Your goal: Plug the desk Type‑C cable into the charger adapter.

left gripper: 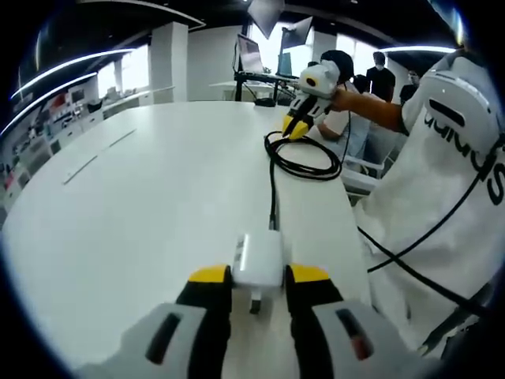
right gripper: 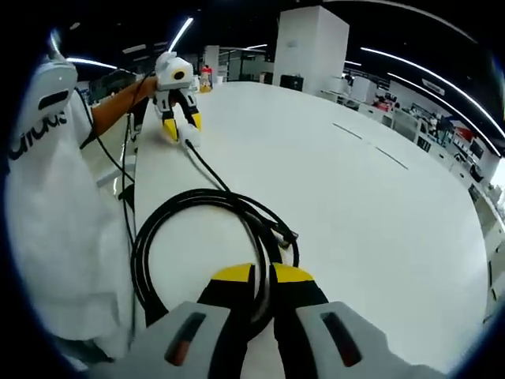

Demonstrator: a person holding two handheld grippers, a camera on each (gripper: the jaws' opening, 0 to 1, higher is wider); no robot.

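My left gripper (left gripper: 259,275) is shut on a white charger adapter (left gripper: 257,260), held low over the white table (left gripper: 142,205). A black cable (left gripper: 273,193) runs from the adapter's far side to a loose coil (left gripper: 304,162). The right gripper (left gripper: 298,126) reaches down to the coil's far rim. In the right gripper view my own jaws (right gripper: 263,278) stand nearly together, and a strand of the coil (right gripper: 170,229) passes between them. A free plug end (right gripper: 289,234) lies on the coil's right side. Farther off, the left gripper (right gripper: 178,126) holds the adapter (right gripper: 188,141), where the cable (right gripper: 209,167) ends.
A person in a white shirt (left gripper: 442,197) stands along the table's edge, with thin black leads (left gripper: 410,245) hanging in front. Other people and a monitor (left gripper: 251,55) are beyond the table's far end. The wide tabletop (right gripper: 371,205) stretches away from the coil.
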